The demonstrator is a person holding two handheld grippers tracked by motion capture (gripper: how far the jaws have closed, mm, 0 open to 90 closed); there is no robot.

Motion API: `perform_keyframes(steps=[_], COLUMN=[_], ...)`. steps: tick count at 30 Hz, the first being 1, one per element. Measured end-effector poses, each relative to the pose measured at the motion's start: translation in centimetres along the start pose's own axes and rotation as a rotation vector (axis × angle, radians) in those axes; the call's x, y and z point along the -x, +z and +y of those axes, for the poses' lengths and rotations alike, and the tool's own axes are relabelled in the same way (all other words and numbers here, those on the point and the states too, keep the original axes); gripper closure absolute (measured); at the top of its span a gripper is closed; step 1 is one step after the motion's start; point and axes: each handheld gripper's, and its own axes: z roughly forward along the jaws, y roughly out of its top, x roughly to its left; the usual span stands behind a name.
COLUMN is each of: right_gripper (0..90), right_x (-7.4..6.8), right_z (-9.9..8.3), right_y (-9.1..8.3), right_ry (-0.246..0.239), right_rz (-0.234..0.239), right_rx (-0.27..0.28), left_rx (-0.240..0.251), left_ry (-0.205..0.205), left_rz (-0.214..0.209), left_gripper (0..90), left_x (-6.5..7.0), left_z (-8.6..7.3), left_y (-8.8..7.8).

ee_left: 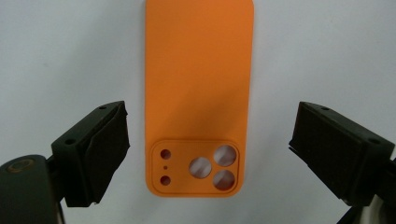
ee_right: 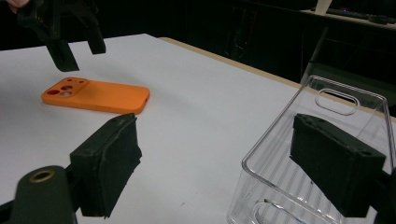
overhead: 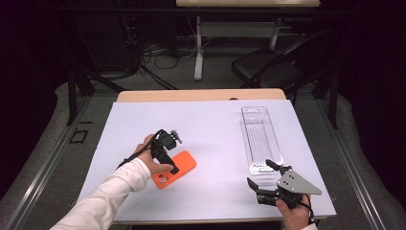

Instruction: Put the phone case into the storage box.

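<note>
Your phone case [overhead: 174, 169] lies left of the clear tray [overhead: 261, 139] (well apart), both on the table [overhead: 210, 120].

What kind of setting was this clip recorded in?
Probably a lab or recording workspace, not a home: a table under a white sheet, cables trailing on a grey floor, a black chair and another desk behind.

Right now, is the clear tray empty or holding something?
Empty: the clear tray shows bare ribbed plastic inside, and the orange phone case lies apart on the table.
</note>
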Motion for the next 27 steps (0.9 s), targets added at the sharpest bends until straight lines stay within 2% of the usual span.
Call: perform_keyframes(steps=[5, 11, 27], right_gripper=[14.5, 14.5, 14.5], right_x=[0.0, 0.0, 0.0], right_z=[0.0, 0.0, 0.0], right_y=[0.0, 0.0, 0.0], right_ry=[-0.001, 0.000, -0.001], right_rz=[0.000, 0.000, 0.000], right_rx=[0.003, 0.006, 0.004], left_rx=[-0.019, -0.038, -0.095], left_ry=[-0.002, -0.015, -0.001], left_rz=[-0.033, -0.039, -0.024], left_gripper=[11.2, 11.2, 12.4], left_x=[-0.2, -0.6, -0.6], left_z=[0.4, 0.1, 0.3], left_y=[1.5, 3.0, 4.5])
